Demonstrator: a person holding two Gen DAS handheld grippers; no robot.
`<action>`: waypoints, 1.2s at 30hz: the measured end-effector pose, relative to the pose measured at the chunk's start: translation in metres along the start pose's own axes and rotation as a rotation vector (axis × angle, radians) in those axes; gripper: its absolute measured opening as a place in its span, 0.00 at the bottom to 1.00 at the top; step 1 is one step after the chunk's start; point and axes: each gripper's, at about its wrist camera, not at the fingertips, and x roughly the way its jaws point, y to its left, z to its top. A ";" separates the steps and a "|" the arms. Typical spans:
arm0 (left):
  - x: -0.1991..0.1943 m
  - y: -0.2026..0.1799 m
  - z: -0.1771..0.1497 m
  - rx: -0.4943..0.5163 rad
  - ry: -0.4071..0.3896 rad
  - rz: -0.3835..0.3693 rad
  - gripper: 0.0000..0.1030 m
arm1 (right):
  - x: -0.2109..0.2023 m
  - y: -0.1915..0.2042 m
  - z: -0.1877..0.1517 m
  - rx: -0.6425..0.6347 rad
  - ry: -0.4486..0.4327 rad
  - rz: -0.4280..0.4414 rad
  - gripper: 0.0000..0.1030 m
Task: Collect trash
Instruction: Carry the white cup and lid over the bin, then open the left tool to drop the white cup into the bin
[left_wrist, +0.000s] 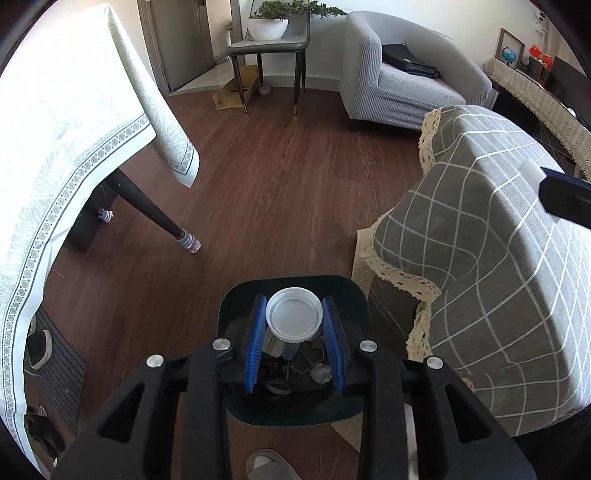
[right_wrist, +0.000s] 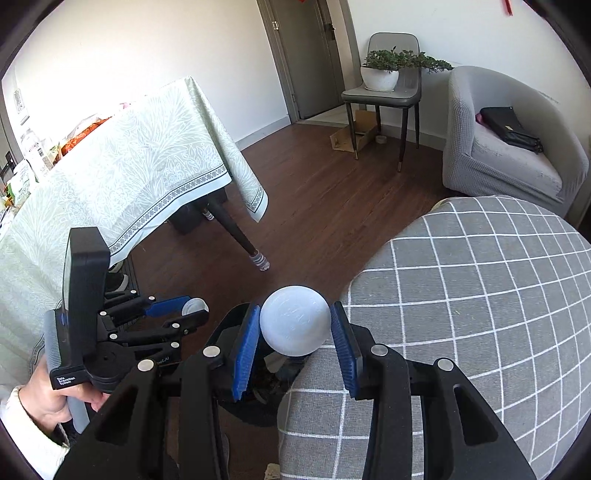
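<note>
1. Left wrist view: we look down along the left gripper (left_wrist: 294, 325), whose blue pads (left_wrist: 255, 343) press on either side of a white plastic lid (left_wrist: 293, 318), so the claw is narrow and clamped on it.
2. Directly beneath the lid sits a dark trash bin (left_wrist: 236, 299) on the brown wooden floor (left_wrist: 277, 184); scraps of rubbish show inside it between the fingers.
3. To the left stands a table draped in a pale green patterned tablecloth (left_wrist: 74, 129), with a dark table leg (left_wrist: 147, 206) wearing a striped sock.
4. To the right we see a sofa arm under a grey checked cover (left_wrist: 480, 258) with a cream lace edge.
5. Farther back are a grey chair carrying a potted plant (left_wrist: 267, 22), and a grey armchair (left_wrist: 406, 85) with a black bag on its seat.
6. Right wrist view: the right gripper (right_wrist: 295, 332) holds a frosted white round cup bottom (right_wrist: 294, 319) between its blue pads, partly closed around it, above the bin's edge and just beside the checked cover.
7. At the lower left of this view, the person's left hand (right_wrist: 48, 402) grips the handle of the left gripper, whose tip carries the lid seen edge-on.
</note>
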 end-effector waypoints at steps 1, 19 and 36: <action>0.004 0.003 -0.002 -0.007 0.010 -0.005 0.32 | 0.002 0.003 0.001 -0.003 0.002 0.005 0.39; 0.064 0.050 -0.027 -0.079 0.115 -0.046 0.54 | 0.064 0.052 0.011 -0.050 0.095 0.036 0.39; 0.032 0.112 -0.035 -0.174 0.014 -0.038 0.79 | 0.130 0.088 -0.002 -0.096 0.211 0.014 0.39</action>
